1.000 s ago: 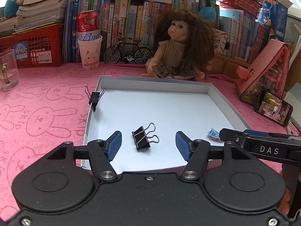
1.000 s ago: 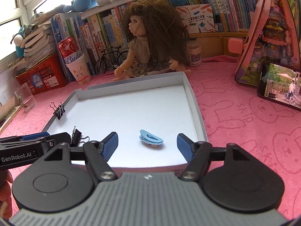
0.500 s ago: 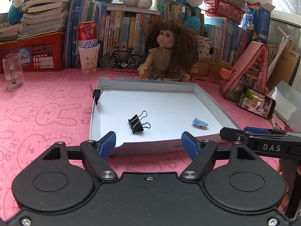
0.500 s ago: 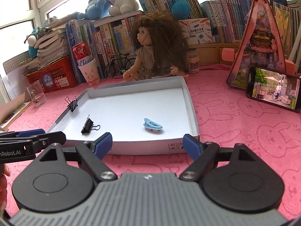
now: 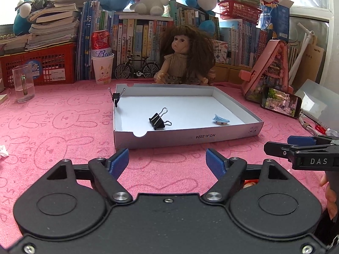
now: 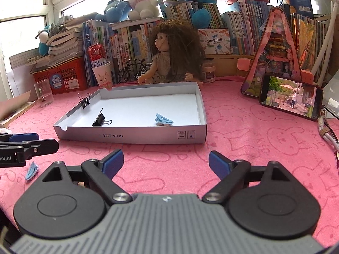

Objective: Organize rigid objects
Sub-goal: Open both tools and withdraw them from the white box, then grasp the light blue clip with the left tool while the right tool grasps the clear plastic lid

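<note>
Both the left gripper (image 5: 167,160) and right gripper (image 6: 166,162) are opening, empty, near the box (image 5: 190,136), so I'd grab the stray blue clip (image 6: 31,170) left of it next.

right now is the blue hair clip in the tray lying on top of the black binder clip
No, the blue hair clip lies apart from the black binder clip, with bare white tray floor between them.

The counter (image 5: 63,131), under pink bunny-print cloth, bears a shallow white box (image 5: 211,136), a doll (image 5: 184,63), a glass mug (image 5: 23,86), a phone (image 5: 280,102) and a loose blue clip (image 6: 31,170).
</note>
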